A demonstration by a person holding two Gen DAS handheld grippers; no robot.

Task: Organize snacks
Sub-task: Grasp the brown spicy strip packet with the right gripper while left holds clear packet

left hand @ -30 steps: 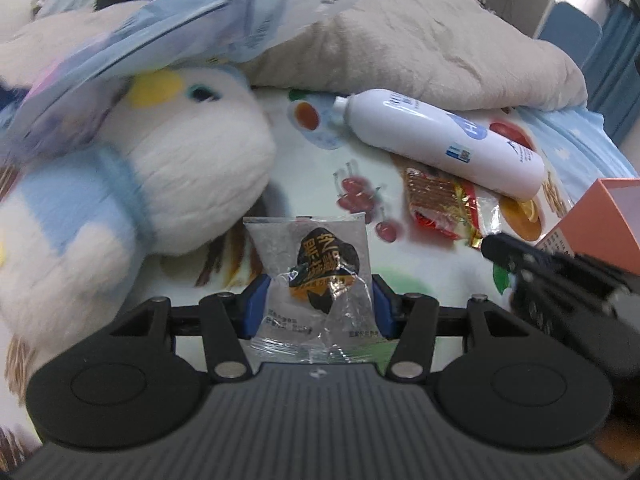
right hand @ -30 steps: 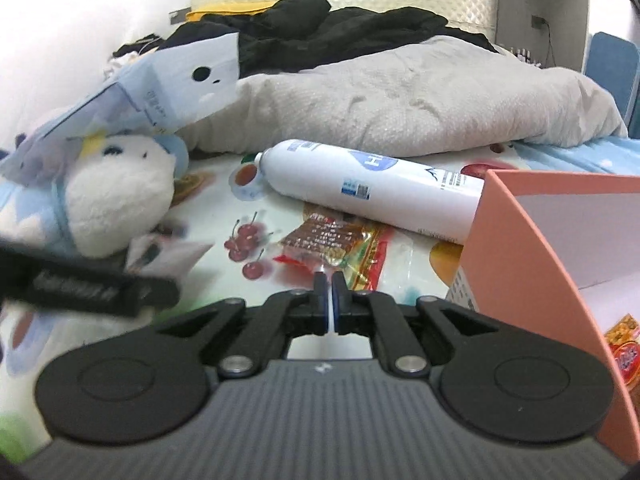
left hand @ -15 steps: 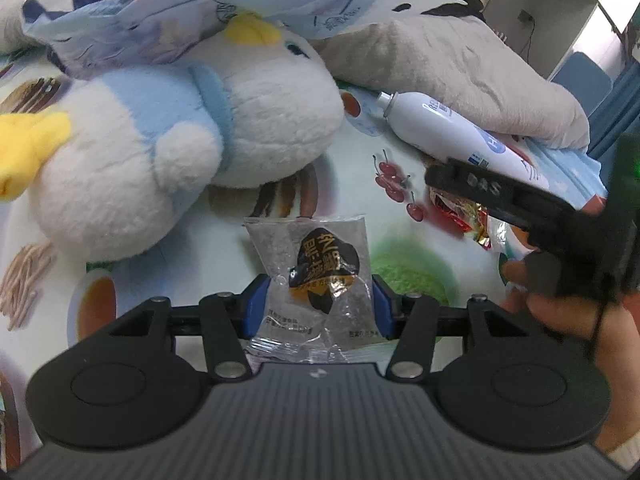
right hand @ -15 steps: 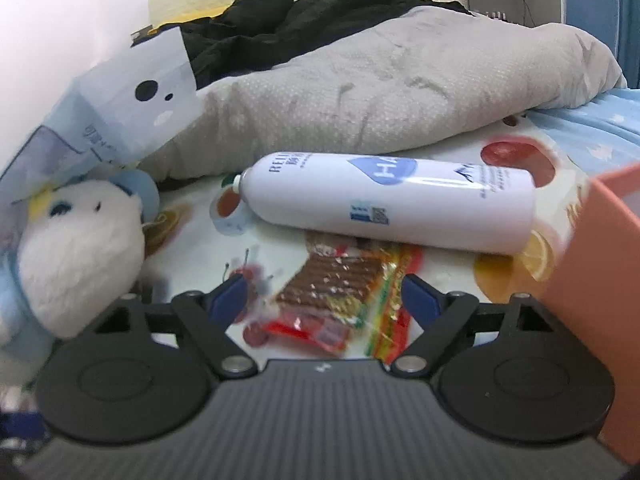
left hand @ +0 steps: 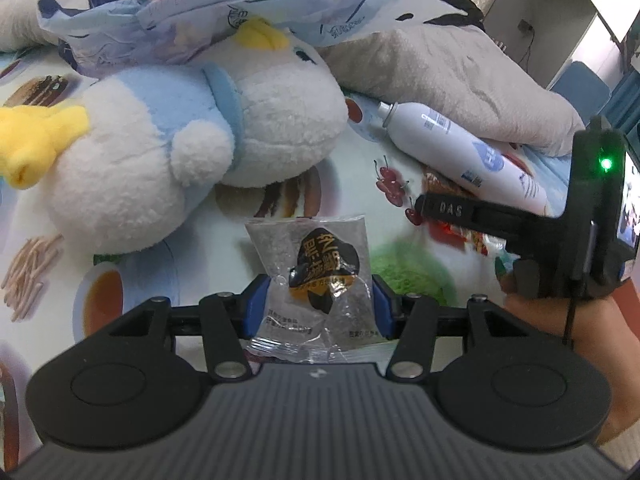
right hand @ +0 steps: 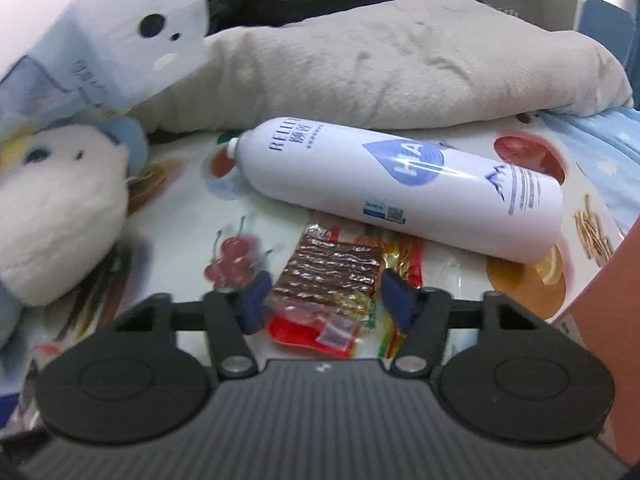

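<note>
a bed [left hand: 224,224] with a sheet printed in fruit and food pictures fills both views. a grey pillow [right hand: 400,68] lies across the top of the right wrist view, with dark clothing behind it. a blue and white plush toy [left hand: 168,152] with yellow parts takes up the left half of the left wrist view, and a pale printed bag [left hand: 208,12] rests on top of it. a white spray bottle [right hand: 400,196] lies on its side just below the pillow, in the middle of the right wrist view. an orange box [right hand: 608,320] shows at the right edge of that view.

the left claw [left hand: 318,308] at the lower middle of its view holds a clear snack packet [left hand: 312,276] with a black and orange label, its blue pads pressed on both sides. the right claw [right hand: 326,304] is closing with a red and brown snack packet [right hand: 332,284] lying on the sheet between its blue pads, just below the bottle; whether the pads touch it yet cannot be told. a hand [left hand: 568,320] grips that claw at the right edge of the left wrist view.
</note>
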